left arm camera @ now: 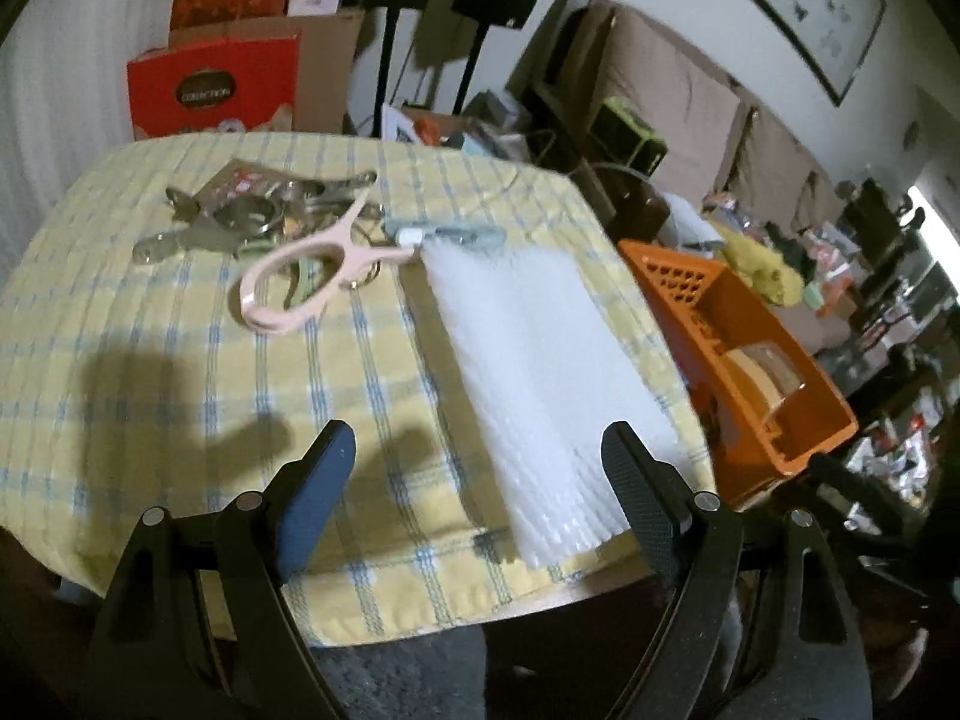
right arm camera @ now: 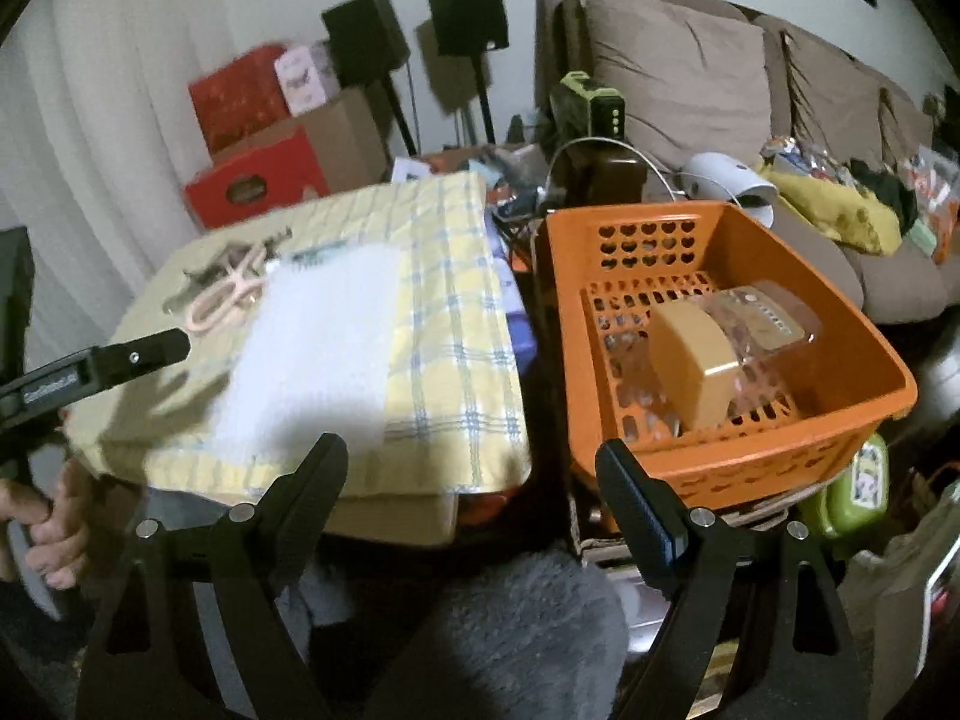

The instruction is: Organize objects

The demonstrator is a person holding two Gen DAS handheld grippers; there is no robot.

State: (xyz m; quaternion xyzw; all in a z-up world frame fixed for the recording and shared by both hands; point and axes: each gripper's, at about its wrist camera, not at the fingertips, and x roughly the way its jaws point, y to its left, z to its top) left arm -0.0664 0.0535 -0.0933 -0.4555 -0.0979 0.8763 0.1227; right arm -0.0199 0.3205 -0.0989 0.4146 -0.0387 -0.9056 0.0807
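On the yellow checked tablecloth [left arm camera: 180, 360] lie a white foam sheet [left arm camera: 540, 372], pink scissors [left arm camera: 306, 276] and a heap of metal utensils [left arm camera: 252, 210]. My left gripper [left arm camera: 480, 468] hovers open over the cloth's near edge, its right finger by the foam's near corner, nothing between the fingers. In the right wrist view my right gripper [right arm camera: 474, 474] is open and empty above the gap between the table [right arm camera: 456, 360] and the orange basket [right arm camera: 888, 372]. A tan tape dispenser [right arm camera: 696, 360] lies in the basket. The left gripper's finger [right arm camera: 138, 354] shows at the left edge, a hand [right arm camera: 54, 516] below it.
Red boxes [left arm camera: 216, 90] and cardboard stand behind the table with two black speakers on stands [right arm camera: 468, 18]. A brown sofa [right arm camera: 690, 72] piled with clutter runs along the right. A green container [right arm camera: 858, 492] sits under the basket. Grey fabric [right arm camera: 510, 642] lies below the grippers.
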